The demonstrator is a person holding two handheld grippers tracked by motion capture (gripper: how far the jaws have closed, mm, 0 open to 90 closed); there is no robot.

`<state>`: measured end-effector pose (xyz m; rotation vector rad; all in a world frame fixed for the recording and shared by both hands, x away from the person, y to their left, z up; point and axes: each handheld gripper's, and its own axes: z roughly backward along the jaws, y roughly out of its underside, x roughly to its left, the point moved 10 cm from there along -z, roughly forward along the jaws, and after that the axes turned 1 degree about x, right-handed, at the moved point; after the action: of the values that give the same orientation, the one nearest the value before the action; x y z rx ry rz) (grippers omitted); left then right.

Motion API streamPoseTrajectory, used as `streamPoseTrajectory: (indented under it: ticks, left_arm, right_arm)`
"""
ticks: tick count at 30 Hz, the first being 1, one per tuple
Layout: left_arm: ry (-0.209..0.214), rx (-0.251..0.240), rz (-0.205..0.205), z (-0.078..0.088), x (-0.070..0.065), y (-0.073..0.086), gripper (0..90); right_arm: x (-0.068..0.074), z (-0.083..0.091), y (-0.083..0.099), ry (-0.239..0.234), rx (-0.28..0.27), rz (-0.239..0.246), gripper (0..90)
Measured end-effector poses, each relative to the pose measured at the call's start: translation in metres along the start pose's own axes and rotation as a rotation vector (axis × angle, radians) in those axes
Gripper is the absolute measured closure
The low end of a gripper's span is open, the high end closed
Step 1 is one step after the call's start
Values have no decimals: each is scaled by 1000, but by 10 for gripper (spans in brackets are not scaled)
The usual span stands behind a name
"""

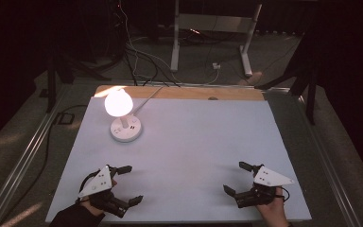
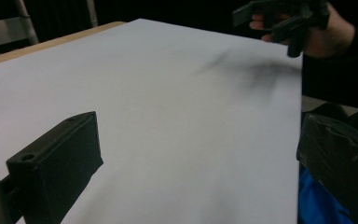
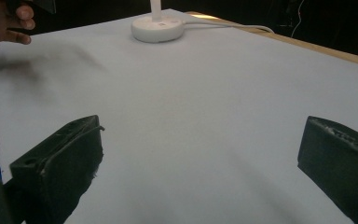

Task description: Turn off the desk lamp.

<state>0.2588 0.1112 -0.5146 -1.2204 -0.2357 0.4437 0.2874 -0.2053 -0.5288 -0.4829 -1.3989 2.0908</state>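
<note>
Just idling: left gripper [image 1: 124,185] and right gripper [image 1: 237,177], jaws wide open and empty, near tabletop [image 1: 203,142] edge, probably awaiting lit lamp [image 1: 120,116].

Dim room; lit lamp [image 1: 118,103] glares, blown out; soft shadows.

We see a dark lab: a white-covered desk [image 1: 194,142], floor cables [image 1: 137,56], metal stand legs [image 1: 248,42].

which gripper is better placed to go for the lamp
Probably left: the lit lamp stands at the table's far left, straight ahead of the open left gripper. The right gripper, also open, would cross the table.
</note>
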Motion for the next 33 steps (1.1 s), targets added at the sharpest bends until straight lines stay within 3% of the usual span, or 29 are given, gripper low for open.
streamPoseTrajectory:
  ticks: [8, 17, 33]
  left_arm:
    - [-20, -31, 0, 4, 7, -16, 6]
    - [-31, -48, 20, 5, 15, -23, 5]
    - [-102, -67, 36, 5, 38, -38, 6]
  right_arm:
    - [1, 1, -2, 0, -9, -4, 0]
    - [0, 1, -3, -1, -16, -8, 0]
    - [0, 1, -3, -1, -20, -12, 0]
